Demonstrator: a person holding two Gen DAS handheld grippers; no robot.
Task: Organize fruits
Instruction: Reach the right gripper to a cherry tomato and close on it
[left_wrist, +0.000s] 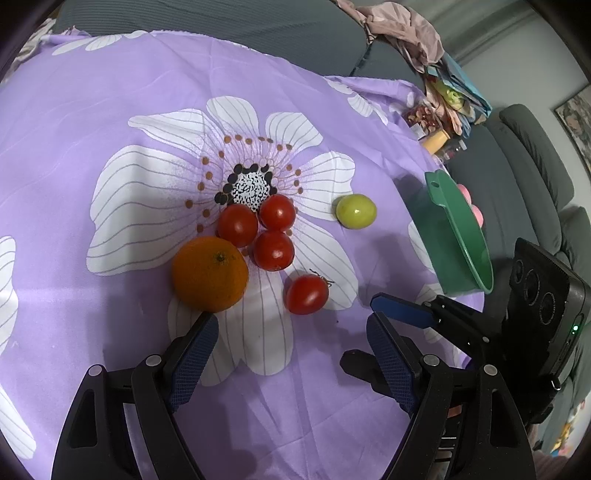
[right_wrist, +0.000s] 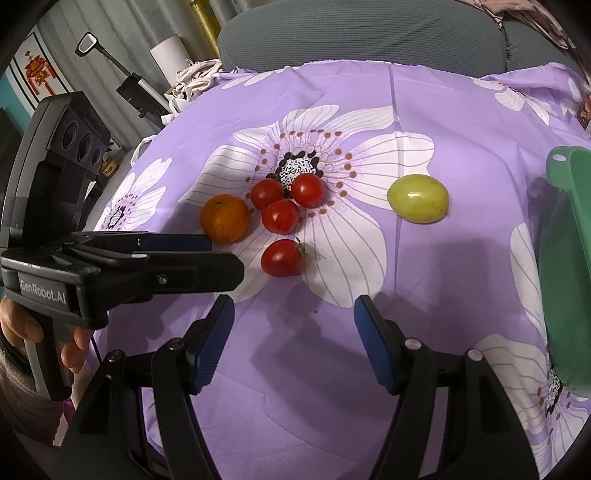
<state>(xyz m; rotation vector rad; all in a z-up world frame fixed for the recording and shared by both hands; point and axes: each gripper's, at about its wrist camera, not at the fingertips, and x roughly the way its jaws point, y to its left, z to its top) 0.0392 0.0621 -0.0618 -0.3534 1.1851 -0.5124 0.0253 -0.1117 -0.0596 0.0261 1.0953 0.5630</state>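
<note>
Here, left claw (left_wrist: 291, 341) spread empty, right claw (right_wrist: 293, 321) spread empty, orange (left_wrist: 209, 273) beside tomatoes (left_wrist: 273, 250)

Fruit laid out on a floral purple cloth

An orange (left_wrist: 209, 272) touches three clustered red tomatoes (left_wrist: 274, 250); a fourth, stemmed tomato (left_wrist: 306, 294) lies just apart, a yellow-green fruit (left_wrist: 355, 211) farther right, near a green bowl (left_wrist: 458, 236).

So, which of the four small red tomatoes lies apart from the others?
The small red tomato with the dry stem, nearest the camera. The other three red tomatoes touch in a cluster beside the round orange.
</note>
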